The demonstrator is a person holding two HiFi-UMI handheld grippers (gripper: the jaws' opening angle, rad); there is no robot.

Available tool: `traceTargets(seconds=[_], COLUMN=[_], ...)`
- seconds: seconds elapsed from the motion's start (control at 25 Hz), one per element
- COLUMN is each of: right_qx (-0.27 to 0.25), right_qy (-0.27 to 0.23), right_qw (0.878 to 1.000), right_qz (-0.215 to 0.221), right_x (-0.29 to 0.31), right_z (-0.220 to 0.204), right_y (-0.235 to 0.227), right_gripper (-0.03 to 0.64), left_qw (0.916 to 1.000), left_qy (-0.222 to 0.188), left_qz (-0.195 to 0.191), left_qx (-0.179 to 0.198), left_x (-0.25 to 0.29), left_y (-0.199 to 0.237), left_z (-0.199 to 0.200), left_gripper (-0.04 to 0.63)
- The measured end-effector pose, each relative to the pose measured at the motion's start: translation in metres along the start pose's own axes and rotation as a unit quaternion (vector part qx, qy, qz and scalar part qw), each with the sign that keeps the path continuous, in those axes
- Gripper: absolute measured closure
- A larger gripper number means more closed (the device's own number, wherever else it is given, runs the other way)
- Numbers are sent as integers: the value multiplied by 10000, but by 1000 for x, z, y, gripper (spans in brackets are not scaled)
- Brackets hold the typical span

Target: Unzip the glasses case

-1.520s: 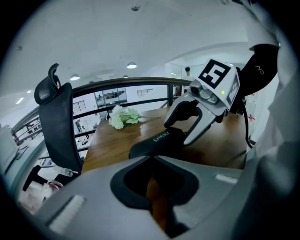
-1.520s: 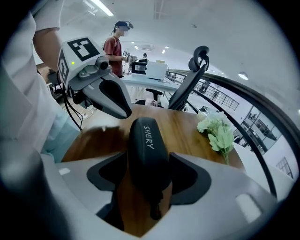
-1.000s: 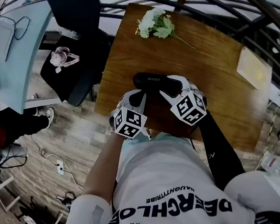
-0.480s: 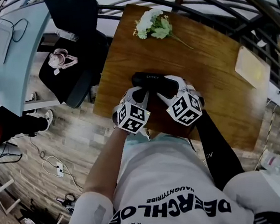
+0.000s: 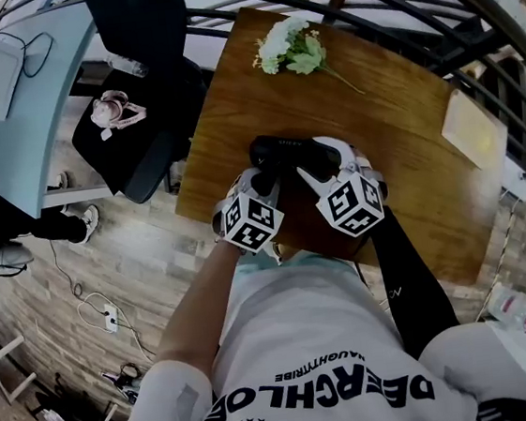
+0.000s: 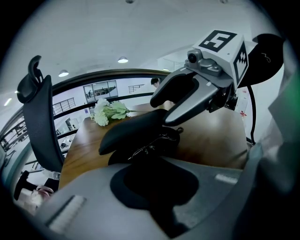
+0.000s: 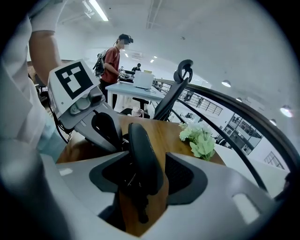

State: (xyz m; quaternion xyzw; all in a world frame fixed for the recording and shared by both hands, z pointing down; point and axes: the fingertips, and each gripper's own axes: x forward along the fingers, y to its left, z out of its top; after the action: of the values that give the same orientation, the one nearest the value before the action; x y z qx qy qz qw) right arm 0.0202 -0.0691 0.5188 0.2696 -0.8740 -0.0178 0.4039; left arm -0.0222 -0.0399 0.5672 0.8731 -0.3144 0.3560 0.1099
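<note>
The glasses case (image 5: 294, 152) is lying on the bench (image 5: 396, 133), well apart from the flower bunch (image 5: 293, 46), toward the person's edge. The left gripper (image 5: 262, 184) is gripping the case on the side away from the flowers, its fingers clamped on the base. The right gripper (image 7: 147, 171) is straddling the raised lid (image 7: 143, 154). Its fingers have just been closing slightly but are standing apart, with a gap at one pad. The zip appears already run, so the task looks nearly complete. The next move is likely closing on the lid and swinging it toward the flowers while pinning the base.
</note>
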Motion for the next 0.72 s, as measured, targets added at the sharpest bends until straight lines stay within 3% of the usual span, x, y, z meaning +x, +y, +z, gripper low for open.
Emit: traceTargets(seconds=[0.36,0.72], right_qx=[254,1060], right_qy=[-220,-113], right_qw=[9985,9938], right_qz=[-441,-329], right_x=[2,33], right_z=[12,-5], right_y=[-49,-88], right_gripper=[347,337], left_qw=[10000,9999], left_qy=[-54,-63], left_qz=[-61,-126], left_qx=[-20,30], left_x=[-1,-1], left_y=[0,-1], left_z=[0,-1], left_gripper=[574,574])
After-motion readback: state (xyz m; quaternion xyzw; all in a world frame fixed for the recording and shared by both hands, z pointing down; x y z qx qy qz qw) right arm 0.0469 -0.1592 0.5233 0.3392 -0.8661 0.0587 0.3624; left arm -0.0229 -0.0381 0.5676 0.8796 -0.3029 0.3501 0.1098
